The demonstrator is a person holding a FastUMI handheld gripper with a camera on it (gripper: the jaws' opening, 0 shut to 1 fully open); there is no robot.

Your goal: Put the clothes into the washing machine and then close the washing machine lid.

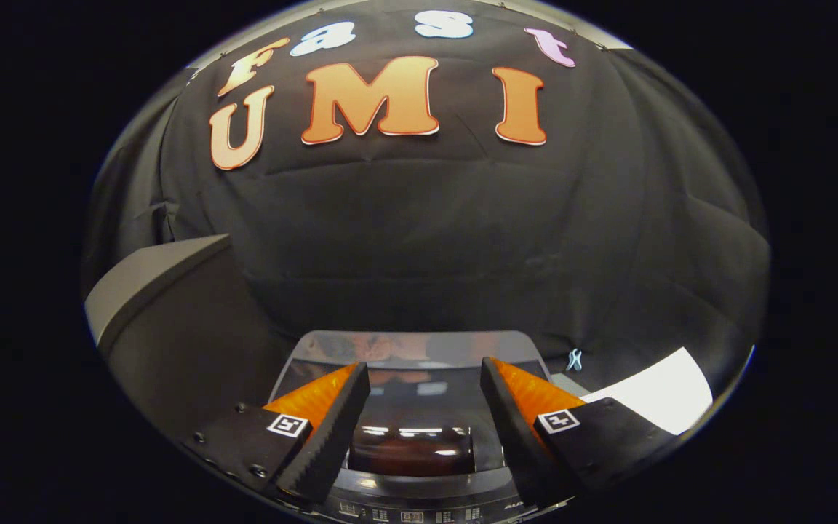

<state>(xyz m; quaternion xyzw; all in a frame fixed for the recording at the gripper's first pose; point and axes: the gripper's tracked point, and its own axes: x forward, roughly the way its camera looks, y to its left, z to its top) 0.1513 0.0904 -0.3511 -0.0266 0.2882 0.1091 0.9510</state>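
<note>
Nearest, the gripper hangs with its two fingers spread apart and empty, their inner faces ribbed. Below and between them sits the washing machine, a glossy dark top with a button strip along its near edge. Its lid looks like hard, smooth, clear plastic with rounded corners (probably light, stiff and slippery); I would take it by the front rim. No clothes can be made out. Beyond hangs soft black cloth.
</note>
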